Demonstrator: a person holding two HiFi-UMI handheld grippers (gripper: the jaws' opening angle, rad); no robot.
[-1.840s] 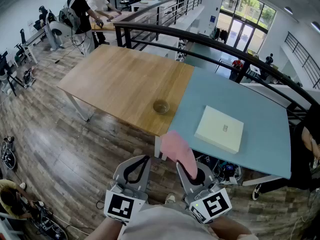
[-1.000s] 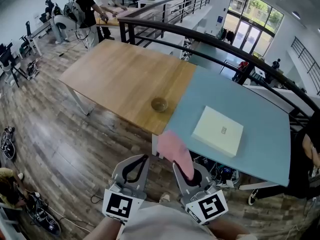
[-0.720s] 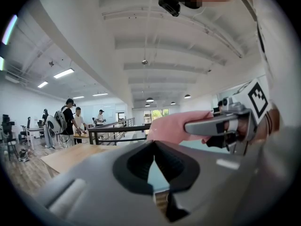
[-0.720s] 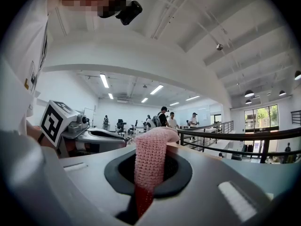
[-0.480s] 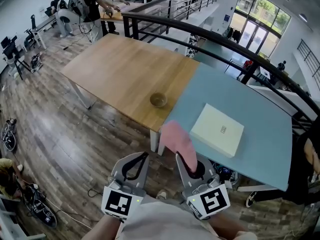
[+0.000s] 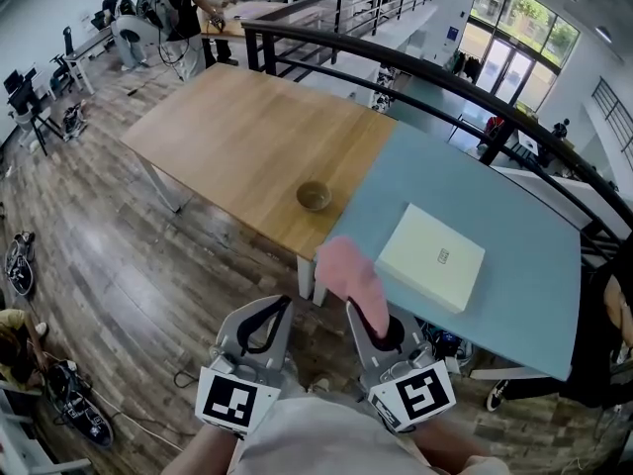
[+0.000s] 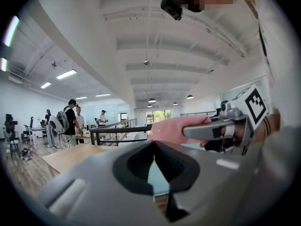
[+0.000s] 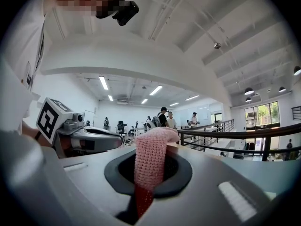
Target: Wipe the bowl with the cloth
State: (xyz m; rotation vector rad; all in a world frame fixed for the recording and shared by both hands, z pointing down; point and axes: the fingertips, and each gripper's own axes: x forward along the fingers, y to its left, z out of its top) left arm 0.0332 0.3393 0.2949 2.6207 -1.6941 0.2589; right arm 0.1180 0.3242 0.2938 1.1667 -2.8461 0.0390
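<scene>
A small brownish bowl (image 6: 315,195) stands on the wooden tabletop (image 6: 247,146), close to its seam with the blue tabletop (image 6: 495,216). Both grippers hang low in the head view, off the table's near edge and well short of the bowl. My right gripper (image 6: 367,325) is shut on a pink knitted cloth (image 6: 351,275), which sticks up out of its jaws. In the right gripper view the cloth (image 8: 150,159) stands pinched between the jaws. My left gripper (image 6: 283,307) is shut with nothing in it; its jaws meet in the left gripper view (image 7: 154,144), with the cloth (image 7: 175,126) beyond them.
A flat white box (image 6: 432,255) lies on the blue tabletop right of the bowl. A dark railing (image 6: 415,67) runs behind the tables. People (image 6: 183,8) stand at a far desk, top left. Wooden floor (image 6: 119,265) spreads to the left, with gear at its edge.
The head view has drifted slightly, so the table sits a little differently in frame. Both grippers stay low and shut, and the cloth stays in the right one.
</scene>
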